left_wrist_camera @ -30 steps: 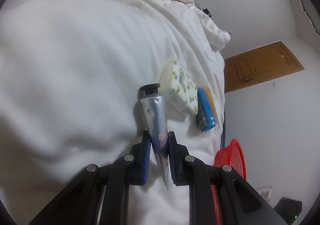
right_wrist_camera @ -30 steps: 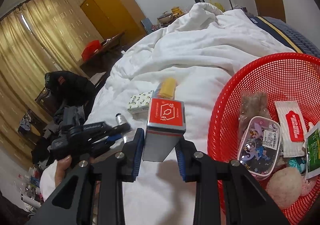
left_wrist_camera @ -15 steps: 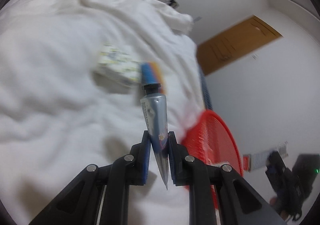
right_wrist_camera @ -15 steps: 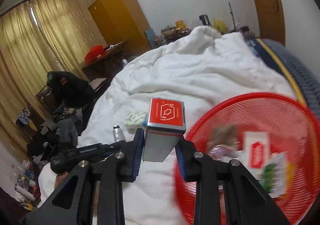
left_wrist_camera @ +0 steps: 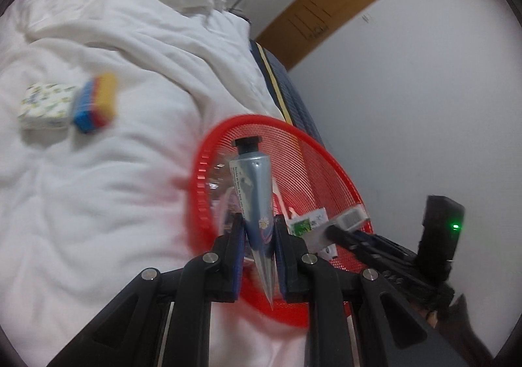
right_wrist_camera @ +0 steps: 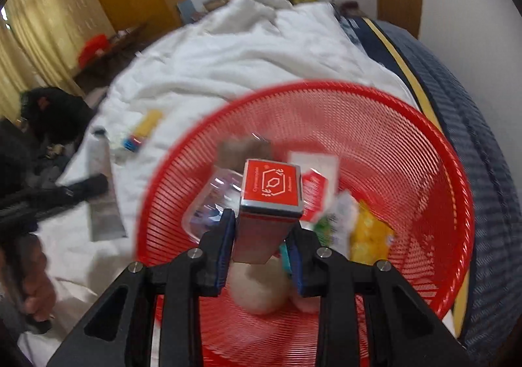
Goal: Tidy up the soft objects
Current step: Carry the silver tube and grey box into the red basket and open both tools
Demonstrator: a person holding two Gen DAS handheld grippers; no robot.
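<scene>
Left gripper (left_wrist_camera: 259, 233): jaws clamped on a silver tube (left_wrist_camera: 253, 184) near its crimped end, black cap pointing away, held over the near rim of the red basket (left_wrist_camera: 329, 171).

Right gripper (right_wrist_camera: 261, 238): jaws clamped on a small box (right_wrist_camera: 270, 200) with a red top face, held above the basket's interior.

The basket stands on the bed's white duvet (left_wrist_camera: 98, 187), near the mattress edge. It contains several packets, a clear pouch and a pale fluffy ball (right_wrist_camera: 257, 288); blur hides finer detail.

On the duvet, well apart from the basket, a patterned tissue pack (left_wrist_camera: 45, 104) lies touching a blue, red and yellow block (left_wrist_camera: 96, 102).
</scene>
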